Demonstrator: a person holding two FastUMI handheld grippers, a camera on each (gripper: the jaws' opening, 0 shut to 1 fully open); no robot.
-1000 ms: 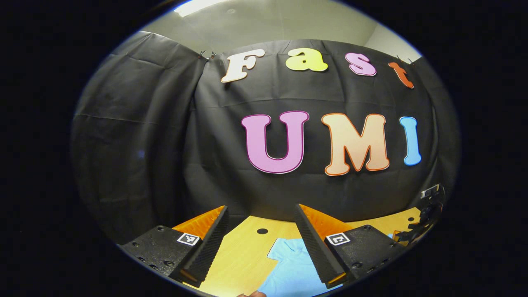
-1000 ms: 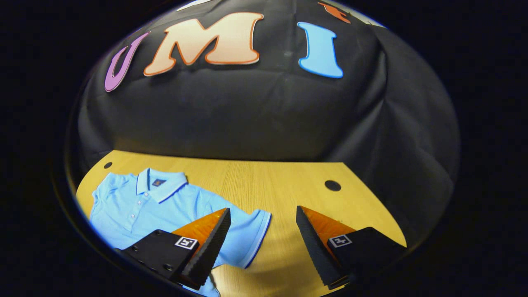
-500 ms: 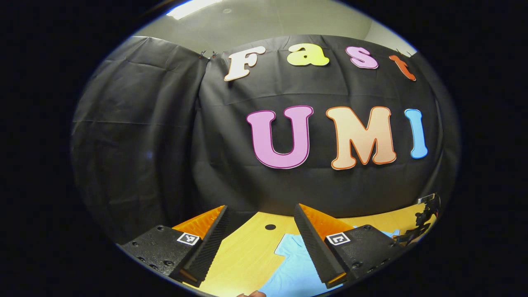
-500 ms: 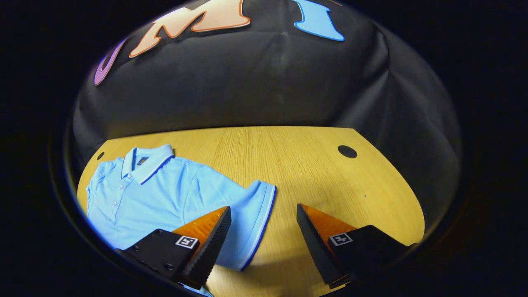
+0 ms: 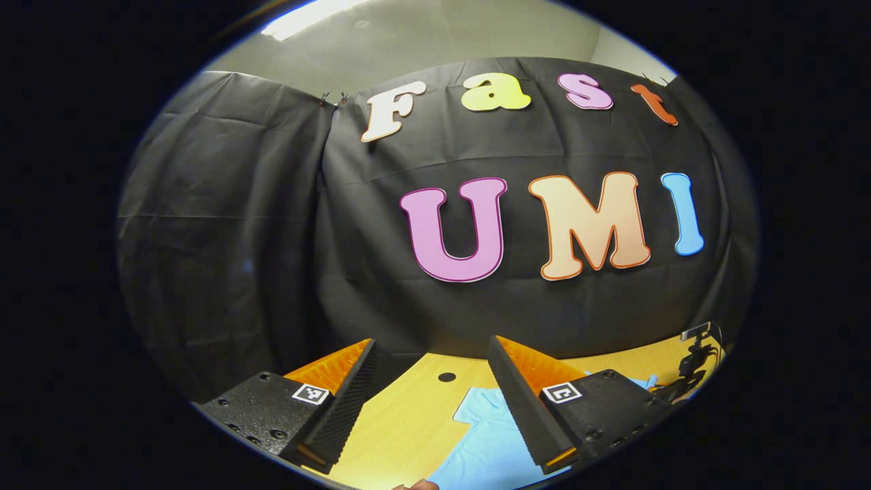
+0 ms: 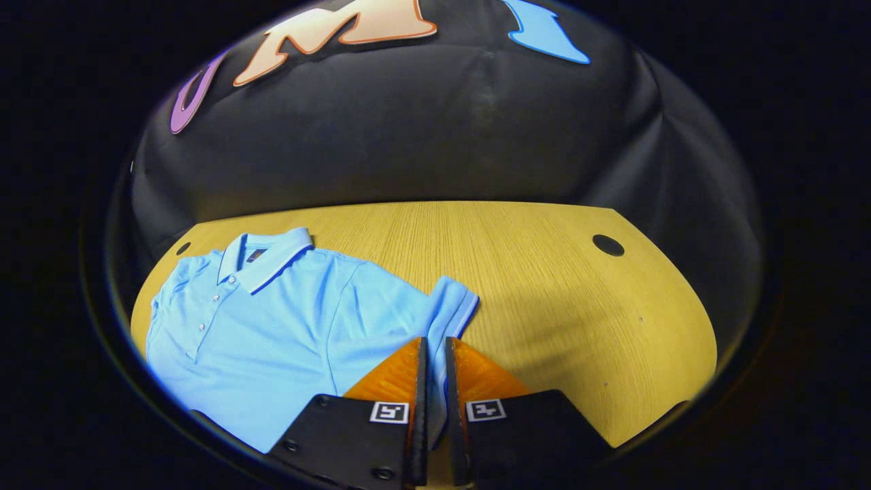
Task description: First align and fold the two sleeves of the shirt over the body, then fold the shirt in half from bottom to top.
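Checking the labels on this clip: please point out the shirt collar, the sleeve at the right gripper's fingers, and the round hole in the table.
shirt collar [image 6: 269, 257]: right gripper view, on the striped collar flap.
sleeve [image 6: 454, 306]: right gripper view, near its striped cuff.
round hole [image 6: 607, 245]: right gripper view, centre of the dark opening.

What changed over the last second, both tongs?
The right tongs came in over the sleeve of the blue shirt and closed, from wide open to shut on the sleeve's cuff edge, which now bunches slightly. The left tongs stayed open above the table, barely shifting.
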